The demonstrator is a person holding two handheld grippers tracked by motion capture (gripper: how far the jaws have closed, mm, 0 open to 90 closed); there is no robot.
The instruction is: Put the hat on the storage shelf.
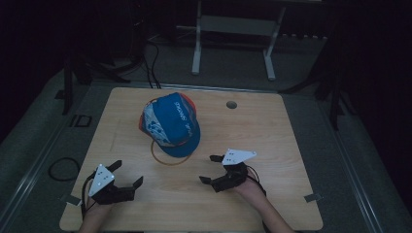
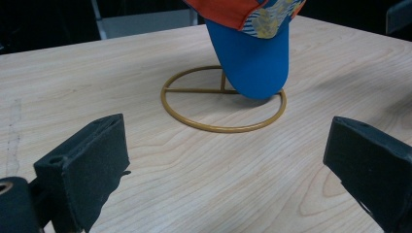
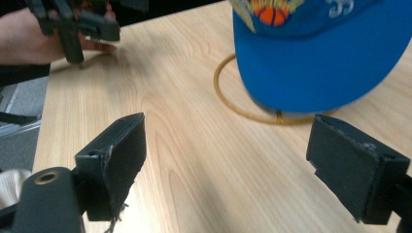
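**One cap on a stand, two grippers spread on a pale desk**

In the high view, a light wood-grain desk (image 1: 272, 145) is seen in a dim room, ringed by grey floor. A round hole (image 1: 231, 104) is cut near the desk's far edge at about 1 o'clock, and a white frame (image 1: 233, 29) stands on the floor beyond. One blue cap (image 1: 171, 124) is counted, perched on one gold wire stand (image 1: 167, 160) just left of centre. Two grippers are counted: the left gripper (image 1: 127, 174) at 7 o'clock and the right gripper (image 1: 210, 169) at 5 o'clock, both with jaws spread and nothing held, each near the cap but apart from it.

In the left gripper view, the left gripper (image 2: 223, 160) is seen wide apart above bare wood, with the stand's ring (image 2: 223, 127) and the cap's blue brim (image 2: 252, 68) at 12 o'clock.

In the right gripper view, the right gripper (image 3: 233, 160) is likewise spread; the cap (image 3: 325, 63) lies at 1 o'clock, the left gripper (image 3: 73, 24) at 10 o'clock.
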